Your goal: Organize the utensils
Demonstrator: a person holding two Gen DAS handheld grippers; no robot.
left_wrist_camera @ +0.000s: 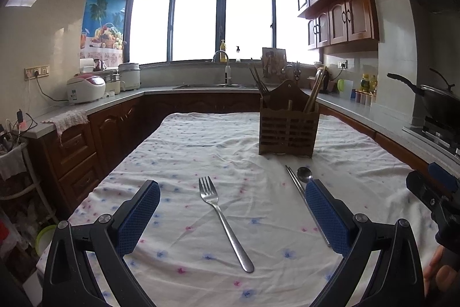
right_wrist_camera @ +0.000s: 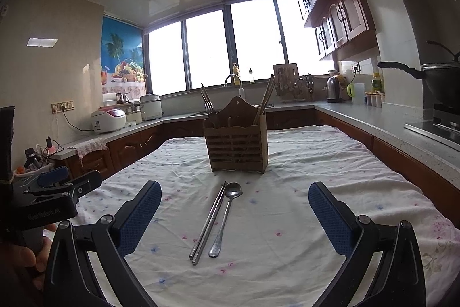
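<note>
Both grippers hang spread wide and empty above the floral tablecloth (left_wrist_camera: pixel 201 146). Our left gripper (left_wrist_camera: pixel 233 210) frames a steel fork (left_wrist_camera: pixel 222 219) at frame centre, tines toward the far holder, handle running back and slightly right. Our right gripper (right_wrist_camera: pixel 234 210) frames metal chopsticks (right_wrist_camera: pixel 208 223) and a spoon (right_wrist_camera: pixel 227 216) lying just beside each other, long axes toward the wooden utensil holder (right_wrist_camera: pixel 237 148). Only the left view shows the fork; there the right finger covers part of the chopsticks. Nothing lies between utensils and holder.
</note>
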